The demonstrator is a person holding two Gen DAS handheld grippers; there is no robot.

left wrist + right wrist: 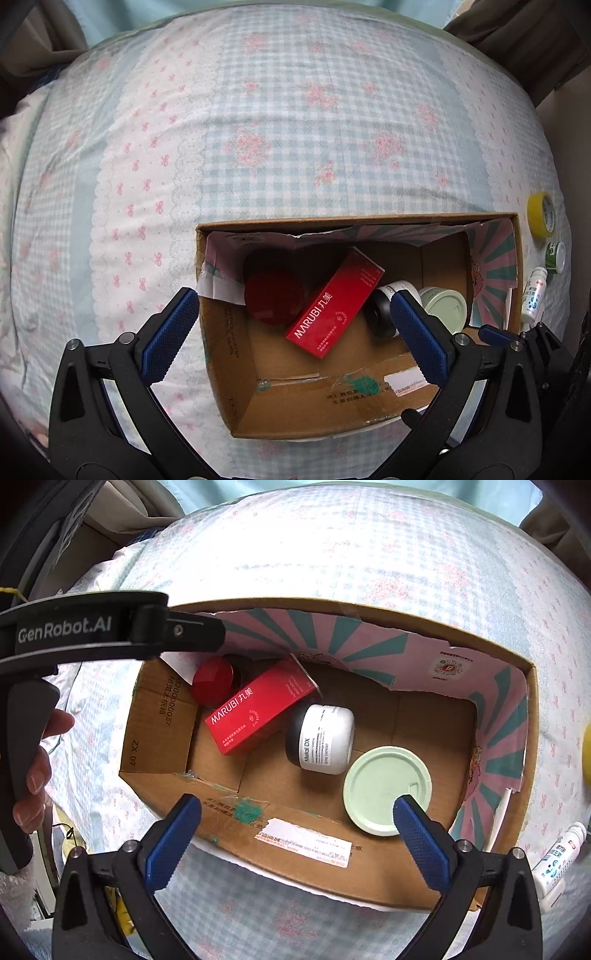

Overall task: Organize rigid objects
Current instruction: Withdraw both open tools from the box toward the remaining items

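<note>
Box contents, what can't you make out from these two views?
- White jar: left view, the left gripper finger covers most of it.
- Red jar: right view, its far side is hidden behind the red carton.
- Yellow tape: right view, cut off by the edge.
- White bottle: left view, label too small to read.

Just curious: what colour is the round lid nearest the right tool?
Pale mint green round lid, lying inside the cardboard box; clearest in the right wrist view.
</note>
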